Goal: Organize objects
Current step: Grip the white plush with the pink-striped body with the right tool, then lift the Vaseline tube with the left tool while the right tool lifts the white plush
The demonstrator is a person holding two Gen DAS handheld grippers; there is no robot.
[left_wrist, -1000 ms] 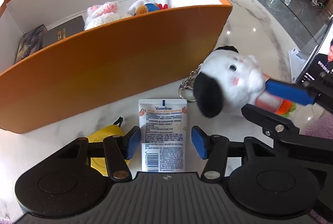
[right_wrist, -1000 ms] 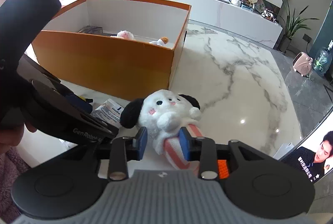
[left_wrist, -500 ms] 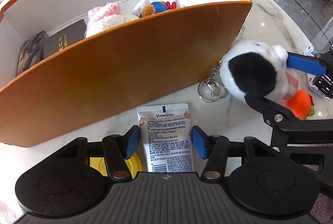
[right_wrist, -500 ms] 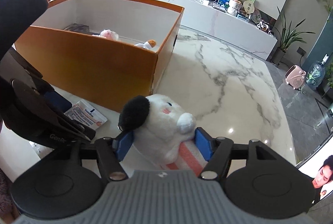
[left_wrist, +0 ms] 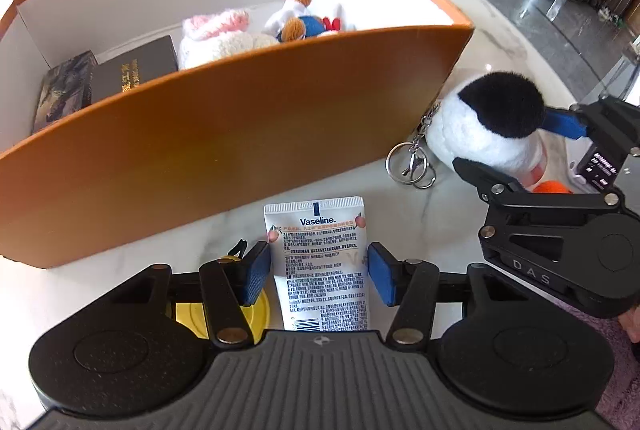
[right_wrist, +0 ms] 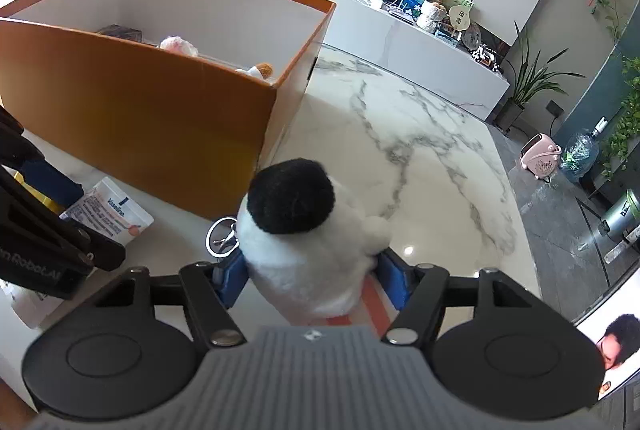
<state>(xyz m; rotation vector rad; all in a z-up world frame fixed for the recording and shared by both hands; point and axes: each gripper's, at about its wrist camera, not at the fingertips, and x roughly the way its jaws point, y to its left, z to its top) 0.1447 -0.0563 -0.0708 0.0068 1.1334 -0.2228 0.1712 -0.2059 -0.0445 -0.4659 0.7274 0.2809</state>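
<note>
Currently right tongs (right_wrist: pixel 310 280) grip the soft, light plush toy (right_wrist: pixel 308 230) mid-body; left tongs (left_wrist: pixel 318 272) stand open, straddling the pliable Vaseline tube (left_wrist: pixel 322 262).

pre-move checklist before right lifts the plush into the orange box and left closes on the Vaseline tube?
1. Right gripper grip on plush toy: pads press into both sides, ok.
2. Plush lifted clear of the marble table: cannot tell.
3. Keyring on the plush hangs close to the orange box corner, may snag: not ok.
4. Landing room in the box: the plush pile and books take up the visible floor, the rest is hidden behind the wall: cannot tell.
5. Left gripper open, Vaseline tube centred between the pads: ok.
6. Yellow object sits under the left finger: not ok.
</note>
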